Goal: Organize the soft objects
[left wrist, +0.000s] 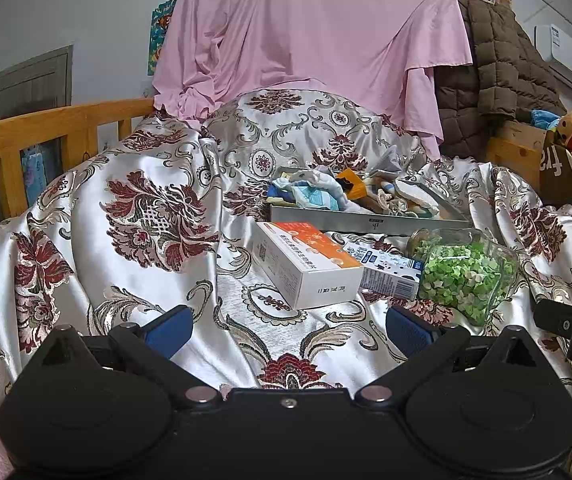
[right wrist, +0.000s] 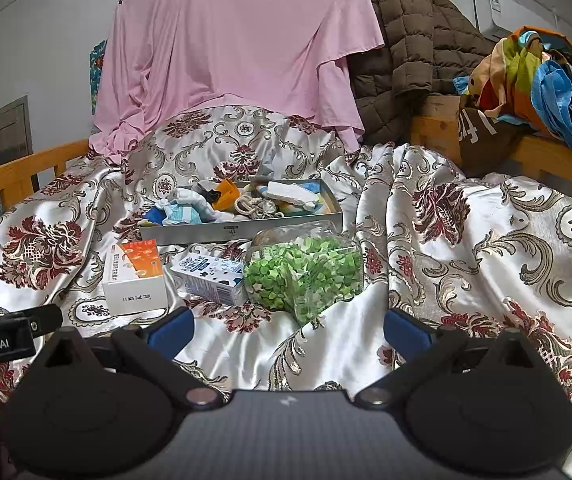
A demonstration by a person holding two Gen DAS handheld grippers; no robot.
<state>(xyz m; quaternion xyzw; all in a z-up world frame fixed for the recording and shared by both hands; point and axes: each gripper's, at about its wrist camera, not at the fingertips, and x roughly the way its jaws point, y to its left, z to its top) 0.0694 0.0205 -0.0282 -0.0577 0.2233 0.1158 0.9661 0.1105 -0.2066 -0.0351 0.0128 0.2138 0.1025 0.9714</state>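
Socks (right wrist: 190, 210) and other soft bits lie heaped in a shallow grey tray (right wrist: 242, 232) near the middle of the bed, some of them spilling over its left end. The floral satin cover (right wrist: 465, 248) spreads wide and rumpled to the right of the tray and down toward both grippers, with bare cloth there. A wooden rail (left wrist: 46, 128) bounds the bed on the left, and a pink sheet (right wrist: 238, 48) hangs behind with a brown quilted coat (right wrist: 401, 52) beside it. Just in front of the tray lie three things in a row: an orange-and-white box (right wrist: 136, 276), a small blue-and-white carton (right wrist: 210, 278) touching a clear jar (right wrist: 305, 272) full of green stars, the jar tipped on its side. The left gripper (left wrist: 287, 326) hovers low over the cover, fingers (left wrist: 170, 330) spread wide and empty. The right gripper (right wrist: 287, 326) likewise hangs wide apart, holding nothing, just short of the jar.
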